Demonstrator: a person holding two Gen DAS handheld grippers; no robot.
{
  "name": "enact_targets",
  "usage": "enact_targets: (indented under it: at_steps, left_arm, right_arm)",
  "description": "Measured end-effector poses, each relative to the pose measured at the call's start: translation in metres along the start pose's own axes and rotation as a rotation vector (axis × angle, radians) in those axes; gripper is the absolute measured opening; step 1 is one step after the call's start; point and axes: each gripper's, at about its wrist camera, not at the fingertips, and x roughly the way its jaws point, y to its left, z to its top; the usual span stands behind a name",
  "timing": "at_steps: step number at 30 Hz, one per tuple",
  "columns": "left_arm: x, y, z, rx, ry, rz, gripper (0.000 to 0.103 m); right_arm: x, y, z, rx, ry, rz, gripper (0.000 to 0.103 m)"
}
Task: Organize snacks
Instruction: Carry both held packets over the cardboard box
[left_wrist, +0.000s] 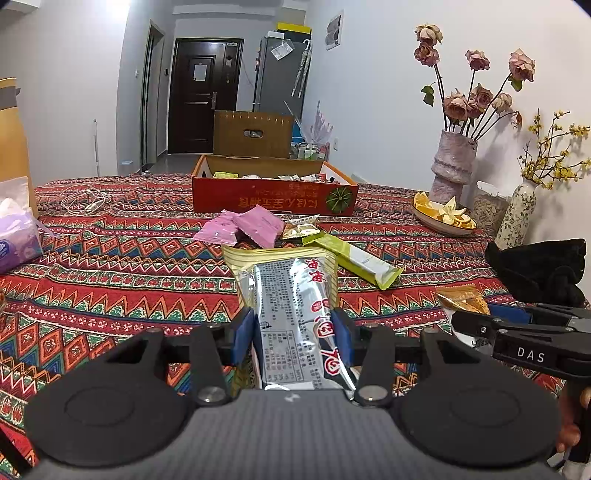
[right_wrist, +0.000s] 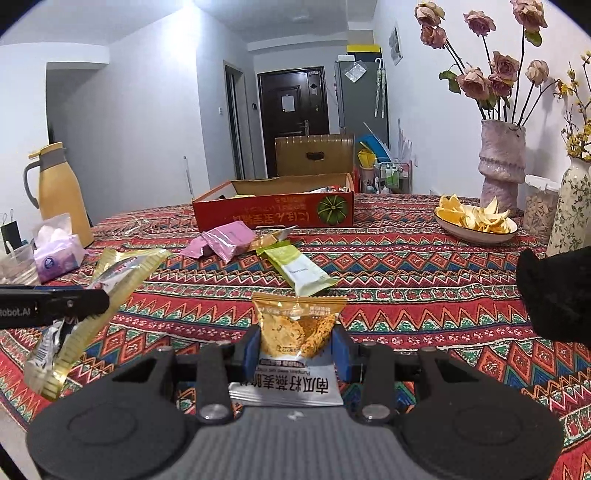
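Left gripper (left_wrist: 295, 332) clamps silver-gold packet (left_wrist: 291, 295); right gripper (right_wrist: 295, 347) clamps orange packet (right_wrist: 295, 325). Ahead: pink packets (left_wrist: 251, 229), green bar (left_wrist: 354, 258), seemingly part-filled red box (left_wrist: 275, 197).

- The open box (right_wrist: 273, 212) sits at the far middle of the surface (right_wrist: 406, 266), with packets inside it.
- A pile of small packets (right_wrist: 225, 242) lies just before the box.
- A long packet (right_wrist: 301, 269) lies nearer than the pile, slightly to its right.
- A bowl of peels (right_wrist: 476, 221) sits to the right of the box, with a vase of flowers (right_wrist: 502, 166) just behind it.
- A jug (right_wrist: 61, 192) stands at the far left edge, a tissue pack (right_wrist: 57, 251) before it.
- The left tool (left_wrist: 295, 332) holds a flat packet (left_wrist: 291, 314) above the surface.
- The right tool (right_wrist: 295, 354) holds a snack bag (right_wrist: 295, 328).
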Motion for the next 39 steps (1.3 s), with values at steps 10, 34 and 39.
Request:
enact_targets:
  at_steps: [10, 34, 39]
  left_arm:
    - [0.022, 0.021, 0.038, -0.012, -0.02, -0.033, 0.046]
    - [0.308, 0.096, 0.236, -0.046, -0.029, 0.022, 0.046]
    - [0.373, 0.1, 0.222, -0.058, 0.054, 0.043, 0.046]
  right_arm:
    - [0.024, 0.002, 0.024, -0.018, 0.005, 0.042, 0.04]
    - [0.294, -0.009, 0.24, -0.059, -0.081, 0.122, 0.04]
    - [0.38, -0.01, 0.228, 0.001, 0.034, 0.092, 0.04]
